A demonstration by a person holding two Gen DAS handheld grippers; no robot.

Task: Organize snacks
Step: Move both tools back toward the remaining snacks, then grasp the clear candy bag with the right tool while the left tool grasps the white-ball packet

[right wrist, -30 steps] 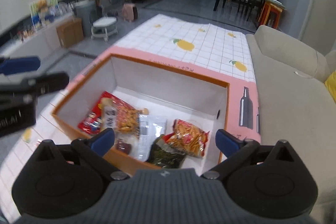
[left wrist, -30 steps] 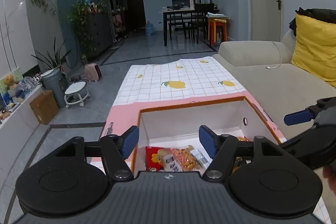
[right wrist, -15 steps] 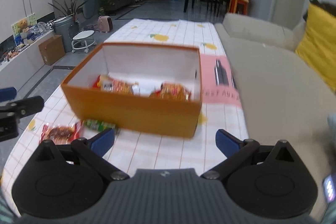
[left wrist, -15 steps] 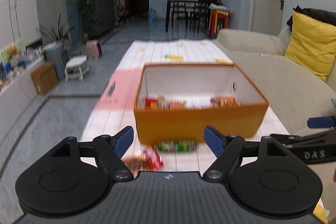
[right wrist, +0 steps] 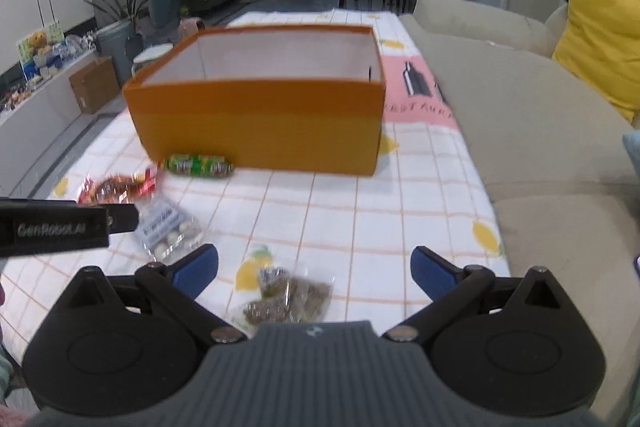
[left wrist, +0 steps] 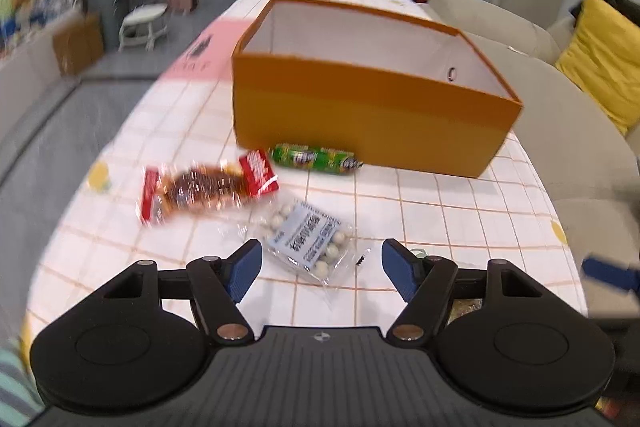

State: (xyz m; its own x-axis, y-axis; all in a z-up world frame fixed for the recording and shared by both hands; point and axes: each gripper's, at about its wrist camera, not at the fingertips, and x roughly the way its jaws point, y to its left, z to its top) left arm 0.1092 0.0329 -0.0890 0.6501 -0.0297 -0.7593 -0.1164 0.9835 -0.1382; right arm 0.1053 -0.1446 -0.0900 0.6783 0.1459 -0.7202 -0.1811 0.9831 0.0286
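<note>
On the white checked tablecloth (left wrist: 460, 211) with lemon prints stands an open orange cardboard box (left wrist: 360, 119), and four snacks lie loose in front of it. A green tube-shaped candy pack (left wrist: 314, 158) lies just beside the box's near wall. To its left is a red-ended clear packet of brown snacks (left wrist: 204, 189), blurred in both views. Nearer the camera sits a clear bag of small white balls with a pale blue label (left wrist: 310, 241), just ahead of the left gripper (left wrist: 320, 263), whose blue-tipped jaws are spread wide and empty. Only the right wrist view shows a fourth item clearly: a clear packet of dark greenish-brown snacks (right wrist: 292, 297), lying between the spread, empty jaws of the right gripper (right wrist: 314, 267). The box's contents are hidden from both cameras by its near wall. A beige sofa (right wrist: 532, 131) with a yellow cushion (right wrist: 600, 43) borders the table on the right.
</note>
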